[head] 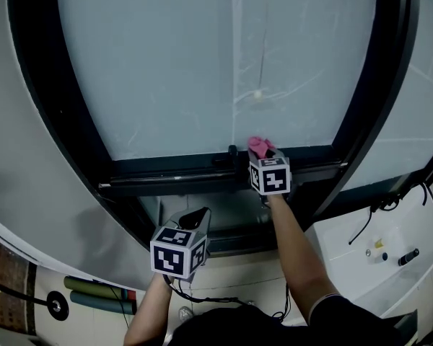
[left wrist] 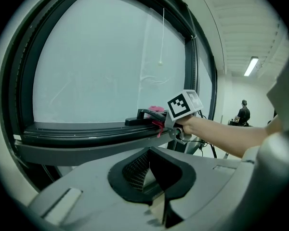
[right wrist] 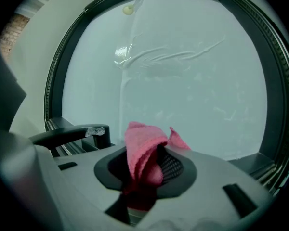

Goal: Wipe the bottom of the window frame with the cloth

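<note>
Two grippers are up at the window, one hanging back and one at work. On the left, the left gripper sits low, below the sill and well apart from the glass. Its fingers look pressed together with nothing between them, though the dark pads make the seam hard to read. Above and ahead of it runs the bottom of the window frame, a dark rail under the pale, frosted-looking glass pane. Moving right along that rail there is a black handle, lying low just over the track. Just beside it, on its right, is the pink cloth, bunched into folds and pinched between the fingers of the right gripper. A tuft stands up out of the grip and the rest hangs down between the pads. The person's right arm reaches out to hold that gripper at the rail, with the cloth down at the frame's lower edge near the middle of the window. Over the cloth a thin pull cord hangs against the glass and ends in a small bead. Further right, past the frame's dark upright, a white surface carries a few small things and a black cable.
</note>
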A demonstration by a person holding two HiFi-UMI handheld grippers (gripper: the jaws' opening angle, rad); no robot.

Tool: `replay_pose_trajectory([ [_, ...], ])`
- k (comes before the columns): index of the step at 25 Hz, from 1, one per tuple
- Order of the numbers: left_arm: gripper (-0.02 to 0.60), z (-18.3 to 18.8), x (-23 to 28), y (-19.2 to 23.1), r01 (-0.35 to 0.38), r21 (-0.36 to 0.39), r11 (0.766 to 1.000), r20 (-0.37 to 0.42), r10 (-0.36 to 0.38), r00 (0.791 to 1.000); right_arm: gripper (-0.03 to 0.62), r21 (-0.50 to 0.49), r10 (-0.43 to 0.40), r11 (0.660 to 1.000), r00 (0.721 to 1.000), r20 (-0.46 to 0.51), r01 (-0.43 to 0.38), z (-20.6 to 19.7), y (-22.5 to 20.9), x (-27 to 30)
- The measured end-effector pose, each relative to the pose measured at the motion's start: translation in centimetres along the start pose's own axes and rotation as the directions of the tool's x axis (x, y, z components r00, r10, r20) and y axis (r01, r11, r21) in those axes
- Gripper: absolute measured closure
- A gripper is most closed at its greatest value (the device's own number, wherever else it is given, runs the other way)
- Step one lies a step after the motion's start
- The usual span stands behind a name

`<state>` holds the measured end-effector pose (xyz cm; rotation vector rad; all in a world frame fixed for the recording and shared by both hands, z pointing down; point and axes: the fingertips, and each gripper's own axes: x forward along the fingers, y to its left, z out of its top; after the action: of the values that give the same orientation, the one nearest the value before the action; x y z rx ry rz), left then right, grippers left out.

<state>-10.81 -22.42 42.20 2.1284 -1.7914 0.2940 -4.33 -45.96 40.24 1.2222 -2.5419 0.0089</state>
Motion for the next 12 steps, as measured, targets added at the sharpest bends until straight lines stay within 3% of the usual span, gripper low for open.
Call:
replay_pose_trajectory([
  [12, 0.574, 0.2, 1.4, -1.3, 0.022, 0.002, 1.000, 0.003, -0.022, 1.000, 0.474, -0.108, -0.025, 0.994, 0.999, -0.021, 0.023, -0.4, -1.8, -0.5],
])
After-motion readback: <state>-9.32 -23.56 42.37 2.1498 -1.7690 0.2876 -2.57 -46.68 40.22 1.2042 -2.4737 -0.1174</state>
